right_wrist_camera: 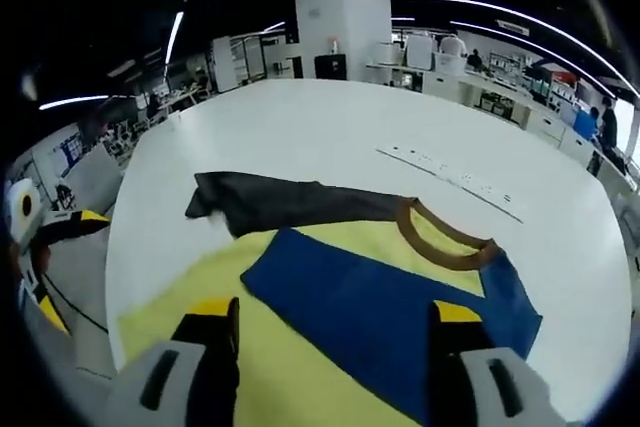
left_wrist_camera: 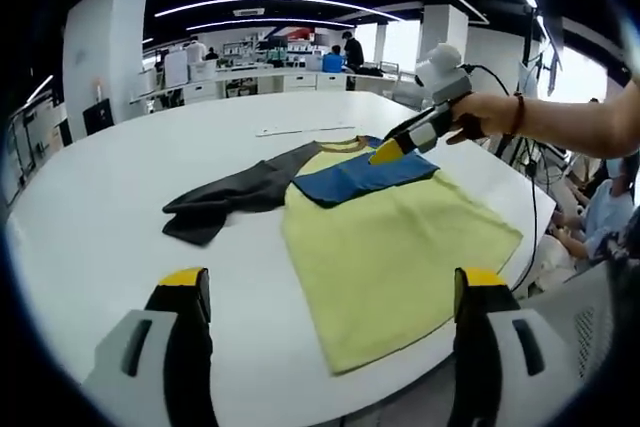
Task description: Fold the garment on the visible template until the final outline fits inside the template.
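Observation:
A T-shirt with a yellow body [left_wrist_camera: 390, 247] lies flat on the white table [left_wrist_camera: 120, 217]. Its blue sleeve [left_wrist_camera: 350, 179] is folded inward across the chest, and its dark grey sleeve [left_wrist_camera: 235, 197] stretches out to the side. A brown collar [left_wrist_camera: 345, 144] shows at the far end. My left gripper [left_wrist_camera: 332, 282] is open, held back above the table's near side. A hand holds my right gripper [left_wrist_camera: 400, 142] over the blue sleeve [right_wrist_camera: 380, 307]. In its own view the right gripper [right_wrist_camera: 335, 309] is open with nothing between its jaws. The grey sleeve [right_wrist_camera: 290, 202] and collar [right_wrist_camera: 440, 242] lie beyond it.
A thin pale strip [left_wrist_camera: 300, 130] lies on the table beyond the collar. The table's edge runs close to the shirt's hem at the right. Seated people [left_wrist_camera: 600, 217] are just past that edge. Office desks and a white pillar [right_wrist_camera: 340, 7] stand further back.

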Demonstrator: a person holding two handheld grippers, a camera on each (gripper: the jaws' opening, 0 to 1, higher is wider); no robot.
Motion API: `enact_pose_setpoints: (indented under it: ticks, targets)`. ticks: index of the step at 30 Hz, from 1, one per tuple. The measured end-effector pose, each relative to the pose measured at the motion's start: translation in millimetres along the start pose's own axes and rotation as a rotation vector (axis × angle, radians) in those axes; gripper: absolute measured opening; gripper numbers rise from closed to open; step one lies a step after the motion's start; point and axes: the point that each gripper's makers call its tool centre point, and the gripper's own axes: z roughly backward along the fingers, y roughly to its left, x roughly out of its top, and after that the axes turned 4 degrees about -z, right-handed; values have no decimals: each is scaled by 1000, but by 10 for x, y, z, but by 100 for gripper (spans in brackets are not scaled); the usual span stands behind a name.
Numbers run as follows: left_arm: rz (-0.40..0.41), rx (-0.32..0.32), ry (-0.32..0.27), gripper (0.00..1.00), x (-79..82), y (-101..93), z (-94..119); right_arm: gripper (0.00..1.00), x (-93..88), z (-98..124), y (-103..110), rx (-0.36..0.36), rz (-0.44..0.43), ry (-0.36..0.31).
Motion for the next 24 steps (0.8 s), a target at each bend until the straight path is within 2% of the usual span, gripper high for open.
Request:
enact_pose_setpoints:
  ticks: [3, 8, 12, 16, 24]
  targets:
    - [-6, 1, 9, 99, -17, -6, -12, 75, -73, 87, -136, -28, -54, -1]
    - [0, -1, 11, 99, -19, -27, -25, 73, -185, 243, -371, -78, -70, -9]
    - [-1, -6, 14, 99, -12, -64, -41, 67, -370, 345, -577, -117, -106, 8]
    - [-22, -23, 20, 99, -21, -114, -53, 65, -554, 449, -734, -154, -126, 22]
    - [-17, -18, 19, 99, -23, -121, -50, 49, -843, 575, -937, -192, -199, 38]
